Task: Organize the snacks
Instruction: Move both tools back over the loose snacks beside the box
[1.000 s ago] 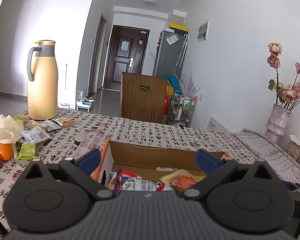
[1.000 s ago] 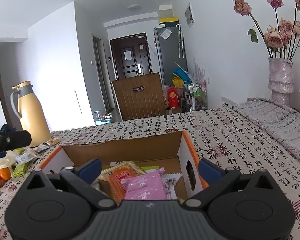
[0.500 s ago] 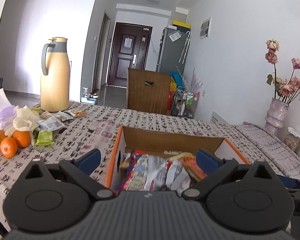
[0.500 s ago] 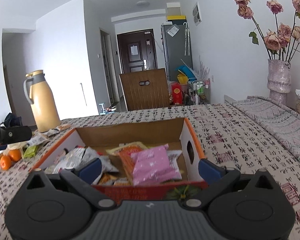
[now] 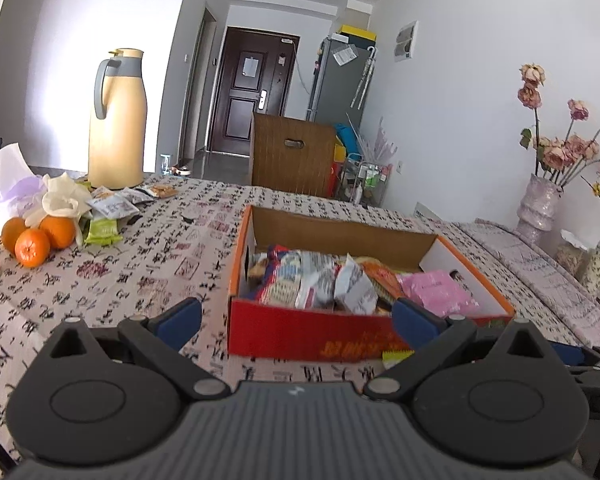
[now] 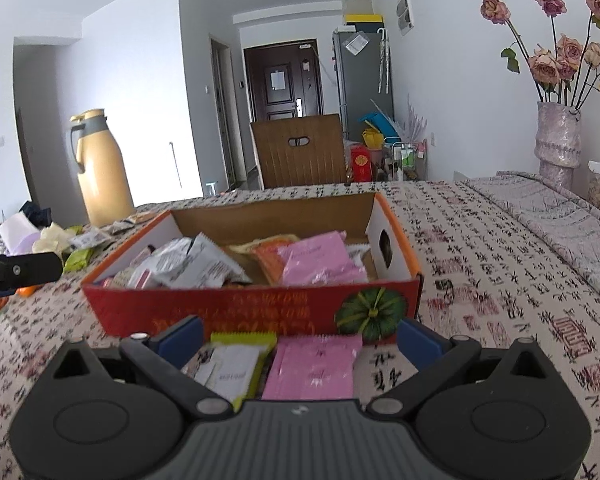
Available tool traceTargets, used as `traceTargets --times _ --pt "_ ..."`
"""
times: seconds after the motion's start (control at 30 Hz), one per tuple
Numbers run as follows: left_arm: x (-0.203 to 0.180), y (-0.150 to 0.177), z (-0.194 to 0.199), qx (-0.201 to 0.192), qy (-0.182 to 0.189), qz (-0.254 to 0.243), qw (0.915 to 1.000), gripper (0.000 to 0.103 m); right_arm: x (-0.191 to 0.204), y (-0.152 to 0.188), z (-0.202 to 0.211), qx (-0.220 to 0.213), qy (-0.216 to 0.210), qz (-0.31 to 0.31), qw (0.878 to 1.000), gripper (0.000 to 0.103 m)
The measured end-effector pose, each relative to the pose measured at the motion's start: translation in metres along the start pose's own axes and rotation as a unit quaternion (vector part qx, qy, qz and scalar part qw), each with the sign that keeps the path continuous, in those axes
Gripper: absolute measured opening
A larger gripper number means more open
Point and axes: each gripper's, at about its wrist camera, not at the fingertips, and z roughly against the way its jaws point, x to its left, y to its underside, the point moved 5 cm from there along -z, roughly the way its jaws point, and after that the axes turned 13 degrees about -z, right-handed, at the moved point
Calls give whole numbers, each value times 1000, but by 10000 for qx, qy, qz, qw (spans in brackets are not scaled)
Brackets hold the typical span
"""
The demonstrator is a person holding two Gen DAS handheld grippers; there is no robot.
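A: Facing the red cardboard box (image 6: 256, 312) from the near side with both tools. Right gripper (image 6: 296, 338): fingers spread wide, nothing clamped. Positioned above two packets lying flat on the patterned tablecloth (image 6: 500, 272), just in front of the box's near wall.

B: Confirming the packets?

A: Pink packet (image 6: 314, 366) on the right, white packet with lime-green edge (image 6: 230, 366) on the left, side by side, touching or nearly so. Both outside the box.

B: Left gripper (image 5: 296, 320)?

A: Released as well, blue fingertips (image 5: 180, 316) far apart, holding nothing. Aimed at the box's near-left corner from slightly further left. Visible as a dark bar at the left margin of the right wrist view.

B: Box contents?

A: Open-topped, partly filled. Silver-grey pouches (image 6: 196, 264) at left, orange packet (image 6: 268, 256) in the middle, second pink packet (image 6: 320, 260) at right, leaning on the others. Pumpkin graphic (image 6: 370, 312) on the near wall, oval hand hole (image 6: 385, 245) in the right wall.

B: Remaining loose snacks?

A: Far left of the table: small green packet (image 5: 102, 232) and several pale sachets (image 5: 114, 206), near the oranges (image 5: 34, 240) and a beige thermos jug (image 5: 118, 120). Well apart from the box. Vase of dried roses (image 6: 558, 140) at far right.
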Motion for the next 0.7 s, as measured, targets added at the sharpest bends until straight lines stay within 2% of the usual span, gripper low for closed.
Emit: traceTargets --times 0.3,0.4,0.7 --pt "5 31 6 293 26 6 9996 103 6 34 -3 345 136 307 9988 103" --pt "8 34 8 312 22 18 9995 103 9 42 -8 396 308 493 9975 103" --pt "17 35 11 293 -9 136 9995 103 28 52 -22 573 413 818 9941 103"
